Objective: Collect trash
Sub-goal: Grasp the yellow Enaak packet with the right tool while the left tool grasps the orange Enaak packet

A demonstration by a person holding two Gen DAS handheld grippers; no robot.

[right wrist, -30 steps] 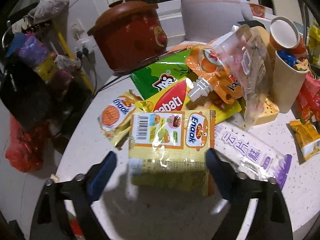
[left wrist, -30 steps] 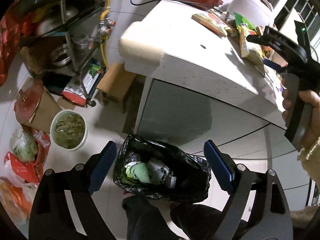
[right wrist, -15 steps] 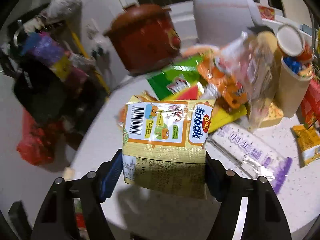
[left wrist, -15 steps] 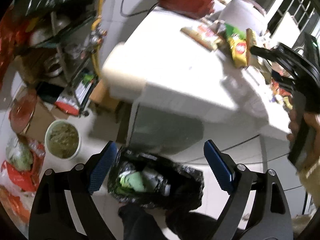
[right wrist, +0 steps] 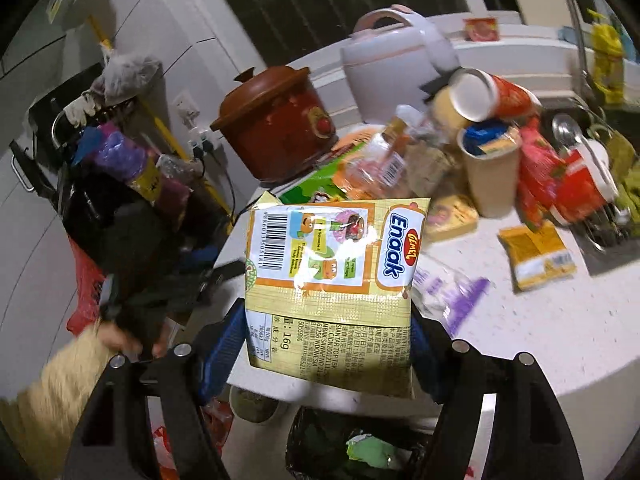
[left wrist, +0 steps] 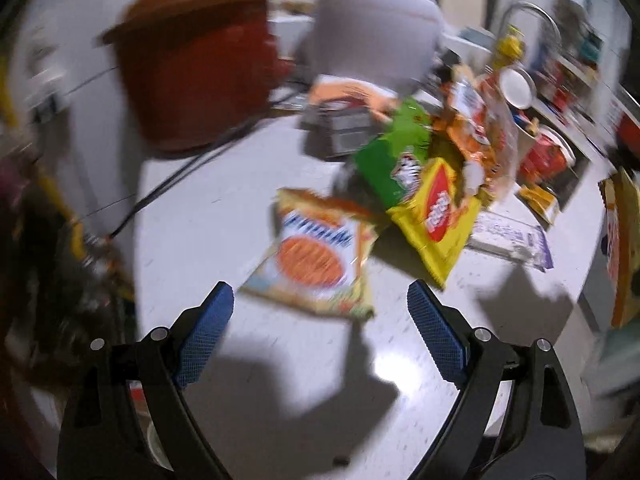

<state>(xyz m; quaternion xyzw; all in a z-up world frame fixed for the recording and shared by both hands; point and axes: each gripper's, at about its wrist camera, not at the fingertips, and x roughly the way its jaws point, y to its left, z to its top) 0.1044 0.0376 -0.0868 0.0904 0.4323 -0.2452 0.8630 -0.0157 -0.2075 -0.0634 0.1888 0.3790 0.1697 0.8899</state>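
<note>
Over countertop, right hand-held gripper apparently clamps Enaak packet.

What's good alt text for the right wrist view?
The right gripper jaws pinch a yellow Enaak snack packet above a black-lined trash bin. Behind it, a white counter holds wrappers, paper cups, a red clay pot and a white cooker.
</note>
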